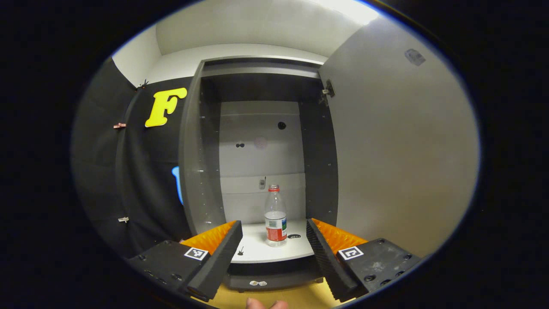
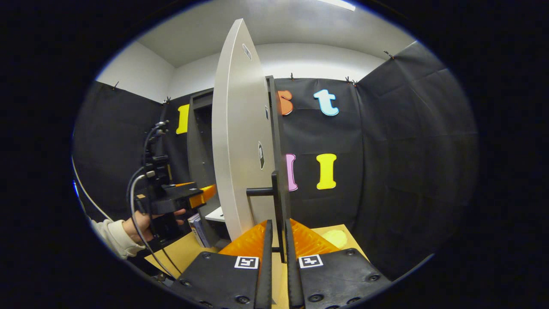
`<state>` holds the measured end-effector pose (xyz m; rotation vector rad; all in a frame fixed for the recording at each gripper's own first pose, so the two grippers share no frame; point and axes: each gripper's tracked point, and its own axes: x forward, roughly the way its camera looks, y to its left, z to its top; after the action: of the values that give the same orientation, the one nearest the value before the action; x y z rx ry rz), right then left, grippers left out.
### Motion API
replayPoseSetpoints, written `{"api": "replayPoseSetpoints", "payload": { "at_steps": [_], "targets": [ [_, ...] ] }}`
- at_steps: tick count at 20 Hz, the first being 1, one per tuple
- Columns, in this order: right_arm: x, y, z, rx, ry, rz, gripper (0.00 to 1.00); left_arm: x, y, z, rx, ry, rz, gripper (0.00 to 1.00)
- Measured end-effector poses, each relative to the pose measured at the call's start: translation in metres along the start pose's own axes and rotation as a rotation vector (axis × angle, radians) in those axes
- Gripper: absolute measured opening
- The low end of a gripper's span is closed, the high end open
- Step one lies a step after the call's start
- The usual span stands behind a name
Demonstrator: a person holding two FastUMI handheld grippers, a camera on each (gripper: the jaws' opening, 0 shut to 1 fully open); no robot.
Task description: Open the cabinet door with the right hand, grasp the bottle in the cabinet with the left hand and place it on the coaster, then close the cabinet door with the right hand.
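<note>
While the tall white cabinet door (image 2: 240, 141) stands wide open, the next job looks like reaching in for the clear plastic bottle with the red cap and red label (image 1: 275, 214). It stands upright on the white shelf (image 1: 274, 253) low in the dark grey cabinet (image 1: 197, 150), near the shelf's front edge and about in the middle.

A few things could go wrong. The bottle is thin and light, so a bump from one finger could tip it over or push it to the far wall. If the fingers close too high, near the cap, it may swing or slip out. The door could also drift back toward the left arm if the right gripper lets go of the handle too soon.

The left gripper (image 1: 274, 240) is spread wide and holds nothing. It points straight at the bottle from the near side, not touching it, with the bottle seen between its fingers.

The right gripper (image 2: 276, 257) is almost closed, with a thin gap. The black bar handle (image 2: 279, 201) on the door's edge runs down into that gap, so it seems to be pinching the handle.

A pale yellow round coaster (image 2: 335, 237) lies on the tan wooden table (image 2: 188, 249), to the right of the door.
</note>
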<state>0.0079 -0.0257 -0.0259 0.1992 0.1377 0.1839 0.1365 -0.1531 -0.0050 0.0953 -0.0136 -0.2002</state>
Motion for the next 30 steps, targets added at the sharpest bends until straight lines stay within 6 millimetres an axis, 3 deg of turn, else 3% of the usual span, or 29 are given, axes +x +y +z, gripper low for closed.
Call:
{"api": "replayPoseSetpoints", "payload": {
  "at_steps": [2,4,5,6,8,10,17,23,27,29,30],
  "targets": [
    [-0.013,-0.012,0.007,0.014,-0.028,0.007,0.23,0.017,-0.009,-0.006,-0.002,0.006,-0.002,0.94],
    [-0.024,-0.043,0.008,-0.022,-0.052,-0.084,0.3,0.037,-0.013,-0.014,-0.002,0.011,0.005,0.94],
    [-0.023,-0.059,0.004,-0.04,-0.049,-0.132,0.4,0.048,-0.014,-0.017,-0.003,0.014,0.011,0.94],
    [-0.022,-0.073,0.0,-0.053,-0.041,-0.168,0.51,0.059,-0.016,-0.022,-0.006,0.017,0.017,0.94],
    [-0.019,-0.104,-0.009,-0.09,-0.036,-0.275,0.99,0.079,-0.02,-0.029,-0.011,0.022,0.02,0.94],
    [-0.02,-0.118,-0.009,-0.098,-0.038,-0.308,0.99,0.102,-0.018,-0.038,-0.004,0.029,0.028,0.94],
    [-0.001,-0.137,-0.015,-0.083,-0.048,-0.295,0.97,0.169,-0.002,-0.08,-0.026,0.08,0.095,0.95],
    [0.02,-0.153,-0.023,-0.08,-0.028,-0.285,0.98,0.213,0.004,-0.097,-0.027,0.081,0.105,0.94],
    [0.023,-0.158,-0.019,-0.081,-0.057,-0.288,0.98,0.225,0.002,-0.101,-0.006,0.085,0.111,0.94],
    [0.022,-0.156,-0.015,-0.101,-0.079,-0.282,0.98,0.227,-0.001,-0.1,-0.006,0.088,0.088,0.76],
    [0.021,-0.153,-0.012,-0.113,-0.092,-0.282,0.98,0.218,-0.007,-0.095,-0.006,0.081,0.07,0.76]
  ]
}}
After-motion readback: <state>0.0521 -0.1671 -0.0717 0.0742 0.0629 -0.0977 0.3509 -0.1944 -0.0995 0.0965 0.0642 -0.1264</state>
